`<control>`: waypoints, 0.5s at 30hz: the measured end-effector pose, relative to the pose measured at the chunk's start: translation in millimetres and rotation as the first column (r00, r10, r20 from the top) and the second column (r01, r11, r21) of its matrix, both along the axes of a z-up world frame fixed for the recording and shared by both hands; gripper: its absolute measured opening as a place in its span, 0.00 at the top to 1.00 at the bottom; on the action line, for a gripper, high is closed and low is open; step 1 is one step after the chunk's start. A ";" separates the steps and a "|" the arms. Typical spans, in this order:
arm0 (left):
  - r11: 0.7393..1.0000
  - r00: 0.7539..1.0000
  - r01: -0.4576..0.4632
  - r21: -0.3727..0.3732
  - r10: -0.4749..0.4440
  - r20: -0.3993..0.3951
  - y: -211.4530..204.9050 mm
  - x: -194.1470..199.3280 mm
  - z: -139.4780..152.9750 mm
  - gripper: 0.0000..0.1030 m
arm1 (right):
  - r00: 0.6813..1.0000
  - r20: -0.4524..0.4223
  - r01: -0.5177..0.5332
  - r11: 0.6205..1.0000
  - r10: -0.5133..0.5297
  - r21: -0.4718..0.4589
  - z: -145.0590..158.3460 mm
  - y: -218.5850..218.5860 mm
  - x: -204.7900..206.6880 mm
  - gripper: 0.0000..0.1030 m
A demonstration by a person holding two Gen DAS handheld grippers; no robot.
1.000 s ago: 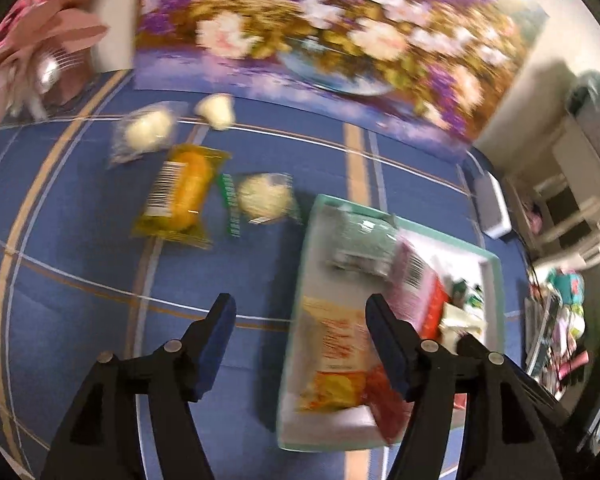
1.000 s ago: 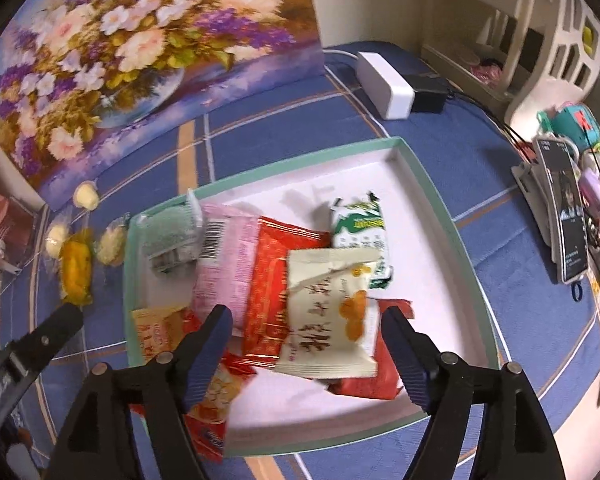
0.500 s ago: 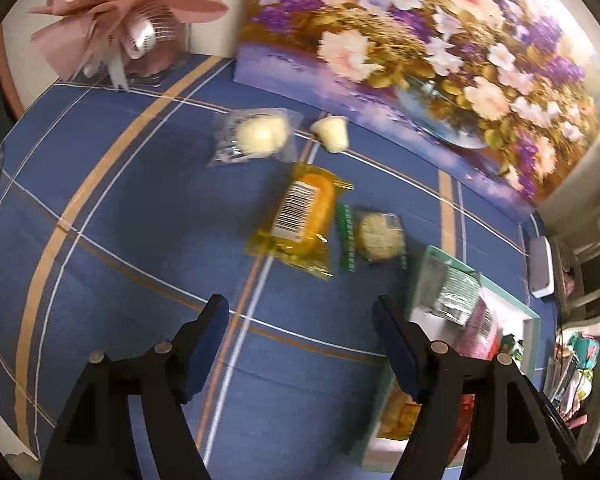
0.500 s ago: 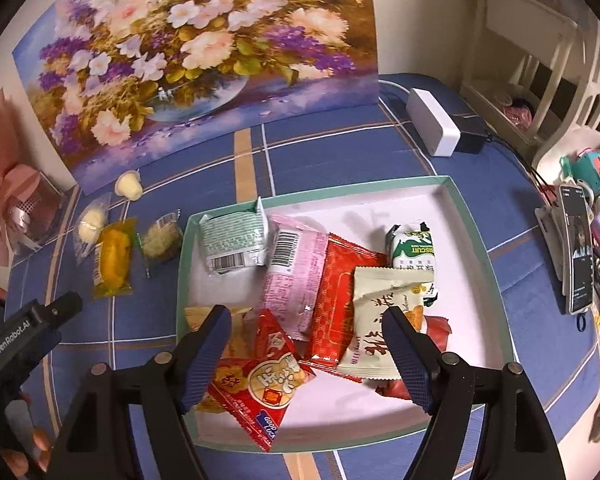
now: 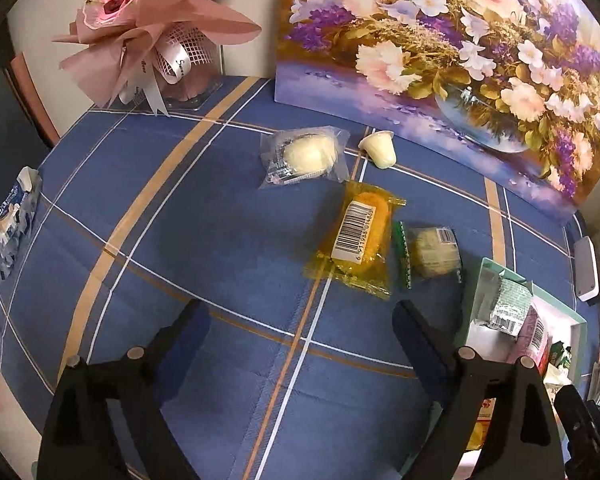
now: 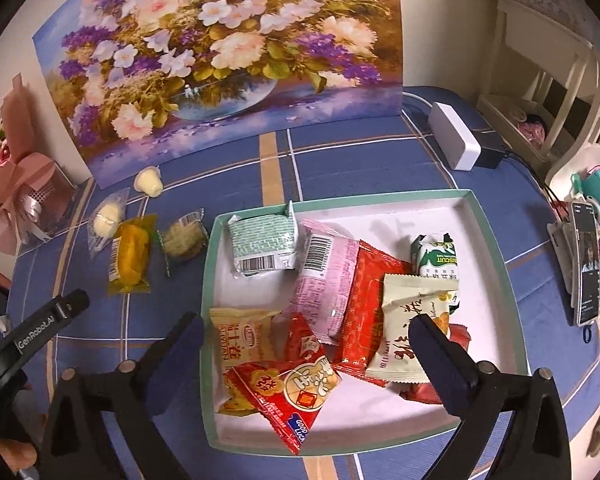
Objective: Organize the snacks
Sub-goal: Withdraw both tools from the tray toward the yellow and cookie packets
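A teal-rimmed white tray (image 6: 496, 240) holds several snack packets. Loose snacks lie on the blue cloth left of it: a yellow packet (image 5: 356, 236) (image 6: 130, 256), a green-edged clear packet (image 5: 430, 254) (image 6: 182, 236), a clear packet with a white bun (image 5: 304, 156) (image 6: 106, 216) and a small jelly cup (image 5: 380, 148) (image 6: 149, 182). My left gripper (image 5: 300, 322) is open and empty, above the cloth just short of the yellow packet. My right gripper (image 6: 306, 330) is open and empty above the tray's near half. The left gripper's body shows in the right wrist view (image 6: 40, 328).
A flower painting (image 6: 220, 52) stands along the back. A pink bouquet (image 5: 156, 36) is at the back left. A white box (image 6: 454, 146) and a phone (image 6: 586, 262) lie right of the tray. A blue-white packet (image 5: 14, 216) sits at the table's left edge.
My left gripper has swung left, away from the tray, and now faces the loose snacks. My right gripper has pulled back and up from the tray. Both stayed open.
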State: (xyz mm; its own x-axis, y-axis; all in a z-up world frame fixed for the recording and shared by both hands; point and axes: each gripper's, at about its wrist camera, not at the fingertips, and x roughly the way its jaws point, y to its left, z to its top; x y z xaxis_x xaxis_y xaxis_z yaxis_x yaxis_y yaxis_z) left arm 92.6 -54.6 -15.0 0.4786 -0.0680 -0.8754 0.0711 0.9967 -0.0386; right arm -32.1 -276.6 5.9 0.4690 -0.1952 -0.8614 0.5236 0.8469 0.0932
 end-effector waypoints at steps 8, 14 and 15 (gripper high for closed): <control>1.000 0.999 -0.019 0.022 0.018 0.046 4.8 -0.9 8.6 0.01 | 1.000 0.013 -0.019 1.000 0.019 -0.005 1.5 8.0 2.8 0.00; 0.999 0.998 -0.032 0.007 0.031 0.059 12.2 1.2 12.9 0.01 | 0.999 0.014 -0.041 0.999 0.041 -0.014 1.8 17.3 7.1 0.00; 0.999 0.997 -0.037 0.002 0.037 0.067 14.0 1.4 13.9 0.01 | 0.999 0.016 -0.046 0.999 0.046 -0.017 2.0 19.7 8.1 0.00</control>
